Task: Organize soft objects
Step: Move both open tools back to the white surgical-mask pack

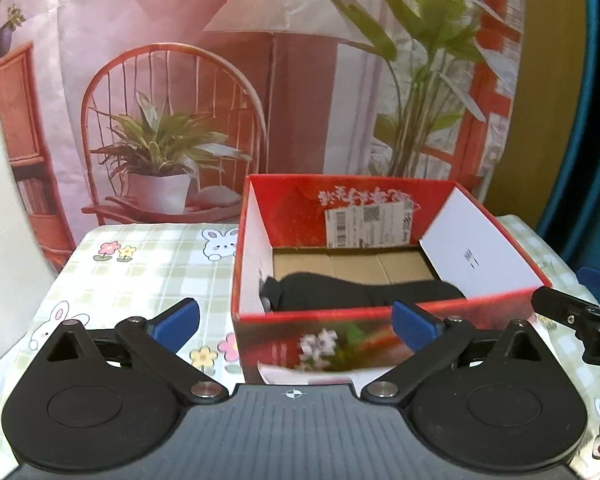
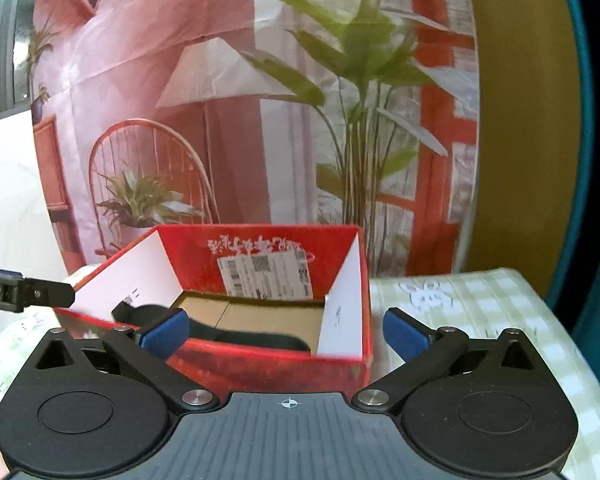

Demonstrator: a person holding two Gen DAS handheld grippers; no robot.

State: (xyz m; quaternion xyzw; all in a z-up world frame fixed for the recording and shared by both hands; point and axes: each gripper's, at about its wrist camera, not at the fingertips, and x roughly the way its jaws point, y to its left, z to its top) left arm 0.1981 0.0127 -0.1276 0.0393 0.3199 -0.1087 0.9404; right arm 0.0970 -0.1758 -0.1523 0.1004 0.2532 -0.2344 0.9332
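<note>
A red cardboard box (image 1: 260, 248) stands open on the checked tablecloth, and it also shows in the right wrist view (image 2: 260, 368). A black soft item (image 1: 360, 292) lies on the box's cardboard floor; it appears in the right wrist view too (image 2: 236, 334). My left gripper (image 1: 296, 320) is open and empty, in front of the box's near wall. My right gripper (image 2: 286, 336) is open and empty, at the box's near right corner. The right gripper's finger shows at the left wrist view's right edge (image 1: 560, 306). The left gripper's finger shows at the right wrist view's left edge (image 2: 40, 294).
A printed backdrop (image 1: 220, 80) with a chair, lamp and plants hangs close behind the table. The tablecloth (image 1: 140, 272) with rabbits and flowers extends left of the box and right of it (image 2: 480, 304). A shipping label (image 1: 368, 224) is stuck on the box's far inner wall.
</note>
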